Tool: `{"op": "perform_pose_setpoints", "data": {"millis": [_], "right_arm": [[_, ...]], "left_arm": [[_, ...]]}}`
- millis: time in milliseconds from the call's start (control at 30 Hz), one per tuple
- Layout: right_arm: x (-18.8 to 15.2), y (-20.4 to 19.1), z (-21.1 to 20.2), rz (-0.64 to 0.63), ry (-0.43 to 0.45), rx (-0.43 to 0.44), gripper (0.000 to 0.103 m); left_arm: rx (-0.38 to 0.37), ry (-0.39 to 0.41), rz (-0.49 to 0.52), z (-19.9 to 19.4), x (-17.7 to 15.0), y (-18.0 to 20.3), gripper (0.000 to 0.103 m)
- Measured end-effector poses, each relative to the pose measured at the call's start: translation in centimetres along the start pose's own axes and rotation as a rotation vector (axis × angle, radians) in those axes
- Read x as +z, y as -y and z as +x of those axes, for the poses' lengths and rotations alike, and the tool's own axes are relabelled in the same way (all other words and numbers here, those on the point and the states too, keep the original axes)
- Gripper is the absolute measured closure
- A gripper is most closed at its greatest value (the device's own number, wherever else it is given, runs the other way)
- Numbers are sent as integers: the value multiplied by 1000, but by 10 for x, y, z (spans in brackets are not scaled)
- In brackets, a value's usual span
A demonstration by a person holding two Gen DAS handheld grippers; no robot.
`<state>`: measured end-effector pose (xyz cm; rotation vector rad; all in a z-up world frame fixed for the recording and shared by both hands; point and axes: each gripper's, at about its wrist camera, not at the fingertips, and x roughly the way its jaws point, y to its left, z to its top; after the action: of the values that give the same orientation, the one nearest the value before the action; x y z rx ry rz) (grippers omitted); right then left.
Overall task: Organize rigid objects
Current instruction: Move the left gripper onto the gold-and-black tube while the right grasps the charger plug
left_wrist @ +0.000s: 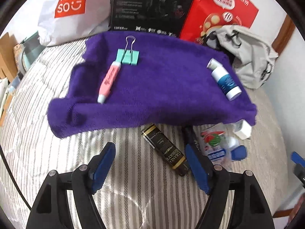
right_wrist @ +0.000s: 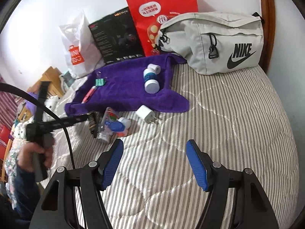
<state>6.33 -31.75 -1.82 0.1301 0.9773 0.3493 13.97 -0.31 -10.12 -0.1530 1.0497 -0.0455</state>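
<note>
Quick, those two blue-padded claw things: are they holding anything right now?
Left gripper: open, holding nothing, above the striped bedspread.
Right gripper: open, holding nothing.

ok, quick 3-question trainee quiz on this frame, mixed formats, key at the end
1. True or false: the pink pen lies on the purple towel.
2. Multiple choice: where is the white charger plug?
A. on the towel
B. on the striped bedding, just off the towel's near edge
C. in the right gripper
3. Fill in: the clip beside the pen's far end is a mint green ____ clip.

Key:
1. true
2. B
3. binder

Both grippers, including the left gripper, are open and empty.
</note>
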Motion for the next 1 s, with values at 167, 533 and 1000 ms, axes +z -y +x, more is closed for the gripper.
{"op": "perform_pose_setpoints", "data": {"millis": [167,533,1000], "right_arm": [[-8,5,-9,-5,4,10,35],[-15,0,-5,-33,-29,-16,35],[-18,-4,-3,-56,-50,-51,35]], "left_arm": [[17,0,-20,14,-3,11,29],[147,22,84,20,-14,18,28],[137,68,81,9,-26,-9,27]]}}
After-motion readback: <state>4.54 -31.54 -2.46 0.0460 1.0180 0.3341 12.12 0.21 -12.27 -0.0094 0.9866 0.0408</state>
